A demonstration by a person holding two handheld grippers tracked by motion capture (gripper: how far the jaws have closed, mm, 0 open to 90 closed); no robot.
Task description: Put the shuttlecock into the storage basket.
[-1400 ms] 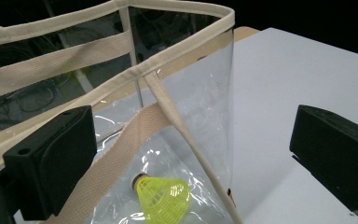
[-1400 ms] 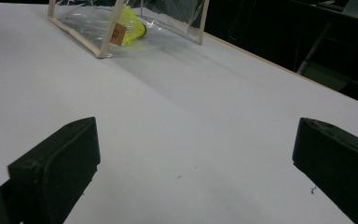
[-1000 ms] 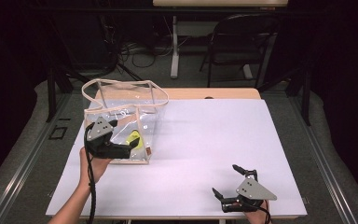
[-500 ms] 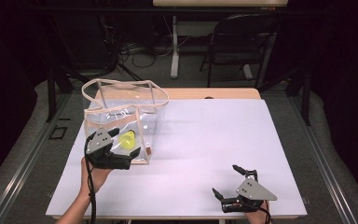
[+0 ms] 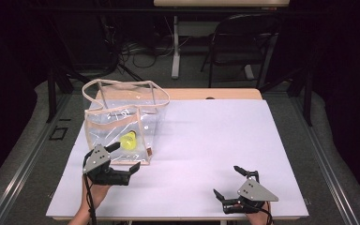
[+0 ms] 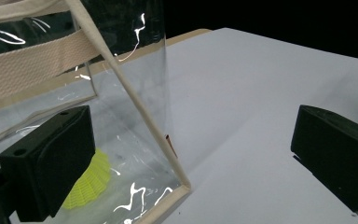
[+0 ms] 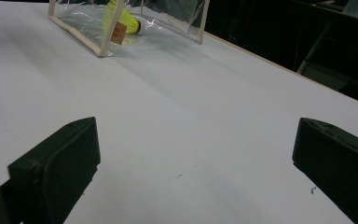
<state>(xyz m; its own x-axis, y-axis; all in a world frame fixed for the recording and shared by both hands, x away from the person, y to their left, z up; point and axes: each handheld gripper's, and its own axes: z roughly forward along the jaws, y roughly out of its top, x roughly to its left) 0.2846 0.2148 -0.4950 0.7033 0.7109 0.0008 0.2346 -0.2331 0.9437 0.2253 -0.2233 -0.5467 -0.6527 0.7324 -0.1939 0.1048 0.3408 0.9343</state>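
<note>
Shuttlecock (image 5: 128,140) now lies on the floor of the clear tote bag (image 5: 104,123), since my left gripper (image 5: 122,168) has let it go and drawn back outside, jaws wide, so the drop looks done, while my right gripper (image 5: 230,184) waits wide open near the table edge.

On the table (image 5: 206,140) stand 1 clear bag (image 5: 122,122), 1 yellow shuttlecock (image 5: 128,140) and 2 grippers.
</note>
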